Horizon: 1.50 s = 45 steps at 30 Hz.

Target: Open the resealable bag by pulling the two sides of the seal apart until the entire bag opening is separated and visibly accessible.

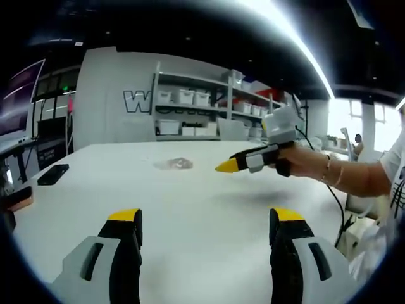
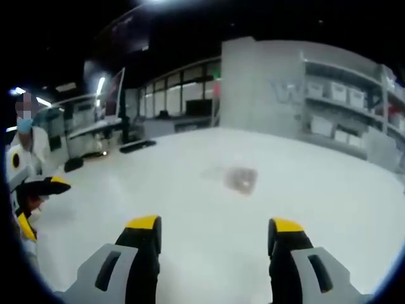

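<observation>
A small clear resealable bag (image 1: 174,164) lies flat on the white table (image 1: 190,202), far ahead of my left gripper (image 1: 207,223), which stands open with nothing between its yellow-tipped jaws. My right gripper (image 1: 229,166), held by a person's hand, comes in from the right above the table, its yellow tip to the right of the bag and apart from it. In the right gripper view the bag (image 2: 241,178) is a blurred patch ahead of my open right gripper (image 2: 215,229). The left gripper (image 2: 45,187) shows at that view's left edge.
A black phone (image 1: 53,174) lies near the table's left edge, and another dark flat object (image 2: 137,146) sits at the far side. Shelves with white bins (image 1: 202,107) stand behind the table. A person (image 2: 28,136) stands at the left.
</observation>
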### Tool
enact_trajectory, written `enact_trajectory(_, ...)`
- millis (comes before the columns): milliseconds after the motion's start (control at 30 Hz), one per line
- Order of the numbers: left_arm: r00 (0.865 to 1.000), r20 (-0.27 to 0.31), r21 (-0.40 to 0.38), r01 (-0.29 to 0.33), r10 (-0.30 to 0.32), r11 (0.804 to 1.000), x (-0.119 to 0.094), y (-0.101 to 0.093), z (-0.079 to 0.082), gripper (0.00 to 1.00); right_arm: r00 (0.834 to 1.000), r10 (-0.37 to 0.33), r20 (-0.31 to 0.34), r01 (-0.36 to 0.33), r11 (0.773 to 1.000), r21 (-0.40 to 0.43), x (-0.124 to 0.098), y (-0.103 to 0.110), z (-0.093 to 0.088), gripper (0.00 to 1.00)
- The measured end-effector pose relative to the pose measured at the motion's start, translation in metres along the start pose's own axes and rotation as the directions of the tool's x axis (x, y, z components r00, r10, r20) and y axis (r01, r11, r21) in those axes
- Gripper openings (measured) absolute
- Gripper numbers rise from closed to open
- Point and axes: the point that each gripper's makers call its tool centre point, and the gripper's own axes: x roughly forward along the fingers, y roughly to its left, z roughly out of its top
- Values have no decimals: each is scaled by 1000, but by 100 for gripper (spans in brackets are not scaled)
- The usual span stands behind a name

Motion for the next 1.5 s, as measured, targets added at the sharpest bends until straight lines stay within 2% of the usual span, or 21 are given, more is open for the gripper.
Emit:
enact_trajectory(267, 1000, -1, -4, 0, 0, 1000, 2, 2, 0, 82, 1000, -1, 19, 1, 1000, 1, 6, 0, 8, 68)
enact_trajectory(1233, 1000, -11, 5, -4, 4, 1000, 4, 6, 0, 82, 1000, 13, -4, -13, 1000, -13, 29, 2, 10, 63)
enact_trajectory(1500, 1000, -13, 9, -5, 5, 1000, 3, 6, 2, 82, 999, 19, -26, -19, 1000, -16, 40, 2, 2, 60)
